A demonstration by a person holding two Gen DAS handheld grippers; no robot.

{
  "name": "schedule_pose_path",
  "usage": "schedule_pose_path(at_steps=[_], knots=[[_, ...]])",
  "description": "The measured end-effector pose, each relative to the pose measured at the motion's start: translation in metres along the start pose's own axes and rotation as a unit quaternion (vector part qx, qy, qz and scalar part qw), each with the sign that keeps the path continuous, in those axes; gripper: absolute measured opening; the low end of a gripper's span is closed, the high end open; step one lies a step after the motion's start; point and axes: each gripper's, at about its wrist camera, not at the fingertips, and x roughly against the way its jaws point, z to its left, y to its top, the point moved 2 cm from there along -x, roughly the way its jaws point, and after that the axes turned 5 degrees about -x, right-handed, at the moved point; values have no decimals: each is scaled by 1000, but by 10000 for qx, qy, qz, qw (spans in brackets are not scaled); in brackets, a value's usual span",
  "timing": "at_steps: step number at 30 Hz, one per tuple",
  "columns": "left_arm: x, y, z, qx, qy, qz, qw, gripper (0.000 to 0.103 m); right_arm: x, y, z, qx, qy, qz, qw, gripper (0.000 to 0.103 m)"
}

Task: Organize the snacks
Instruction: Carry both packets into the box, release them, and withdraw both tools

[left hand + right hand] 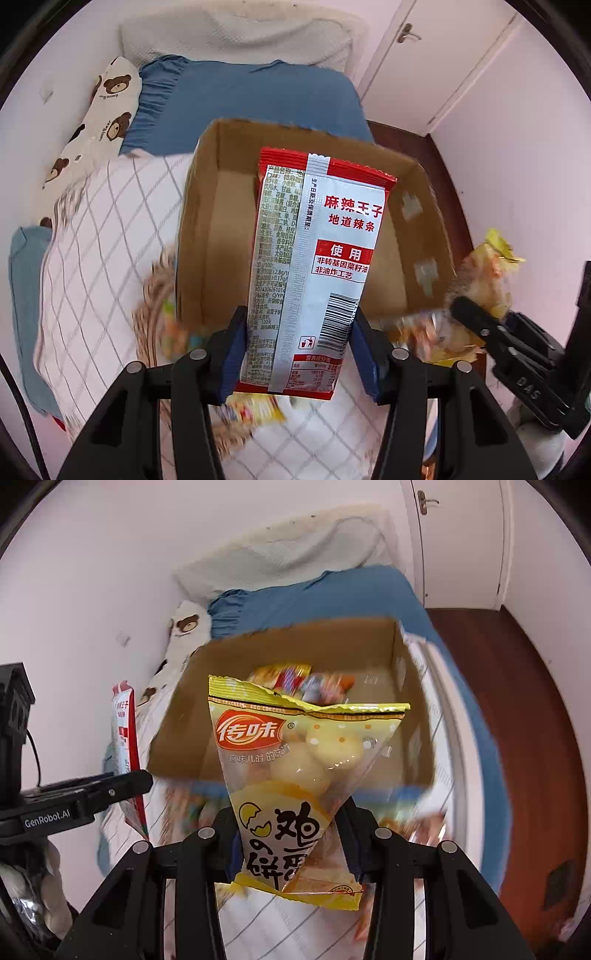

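Left tool: our left tool [297,354] is clamped on a red-and-silver spicy-strip packet [314,266], its blue pads pressing both long edges; we hold the packet upright, above the near rim of the box.
Right tool: our right tool [291,843] grips the lower part of a yellow egg-biscuit bag [295,786], pinched narrow at the pads and fanning wide at the top, held in front of the box's near wall.
Loose snacks: below and beside both tools we see blurred snack packs [255,410] lying on the bed, some in what looks like a woven basket [155,295] left of the box; we cannot tell them apart.
Box: the open cardboard box [207,221] sits on the bed just beyond the tools; from the right wrist view we see a few colourful packets [303,683] at its far end.
Bed: a white quilt with a thin grid pattern [107,229] covers the near part of the bed, and the box rests on it.
Pillows: beyond the box lies a blue pillow [251,99], a bear-print pillow [99,114] against the left wall, and a cream pillow [236,35] farthest back.
Room: pale pink walls [509,155] close in on the bed; dark wooden floor [517,709] runs along its right side, and a white door with a handle [458,535] stands in the far corner.
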Motion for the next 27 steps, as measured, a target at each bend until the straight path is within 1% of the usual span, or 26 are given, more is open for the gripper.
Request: schedule_pose_path(at_steps=[3, 5, 8, 11, 13, 15, 16, 17, 18, 19, 20, 21, 23, 25, 27], knots=[[-27, 36, 13, 69, 195, 252, 9995, 50, -24, 36, -3, 43, -239, 66, 9997, 45], [-42, 49, 23, 157, 268, 408, 9987, 50, -48, 61, -8, -12, -320, 267, 9991, 45], [-75, 74, 36, 281, 443, 682, 9963, 50, -81, 88, -16, -33, -460, 563, 9973, 45], [-95, 90, 45, 235, 703, 835, 9937, 50, -113, 107, -26, -41, -726, 830, 9939, 45], [-107, 99, 49, 237, 773, 930, 9924, 51, -129, 112, -34, -120, -837, 947, 9919, 45], [-117, 106, 52, 257, 763, 1039, 9913, 51, -147, 117, -41, -143, -957, 1133, 9888, 46], [-122, 108, 54, 300, 722, 1104, 9908, 51, -155, 120, -45, -183, -943, 1234, 9877, 50], [-125, 111, 53, 319, 721, 1119, 9906, 54, -161, 123, -47, -204, -923, 1284, 9872, 66], [-127, 112, 53, 302, 738, 1072, 9910, 64, -165, 126, -48, -181, -936, 1299, 9869, 76], [-129, 114, 52, 256, 757, 1054, 9912, 72, -165, 128, -50, -167, -933, 1269, 9874, 90], [-131, 113, 52, 210, 764, 1045, 9914, 88, -166, 129, -51, -147, -944, 1231, 9878, 92], [-132, 114, 51, 208, 745, 1022, 9918, 92, -165, 129, -51, -145, -953, 1205, 9880, 92], [-132, 113, 51, 216, 714, 956, 9926, 92, -157, 122, -52, -181, -896, 1185, 9887, 95], [-133, 112, 49, 207, 649, 936, 9933, 92, -156, 119, -54, -161, -984, 1206, 9877, 96], [-133, 110, 47, 197, 677, 935, 9931, 92, -155, 117, -52, -147, -1017, 1200, 9874, 96]])
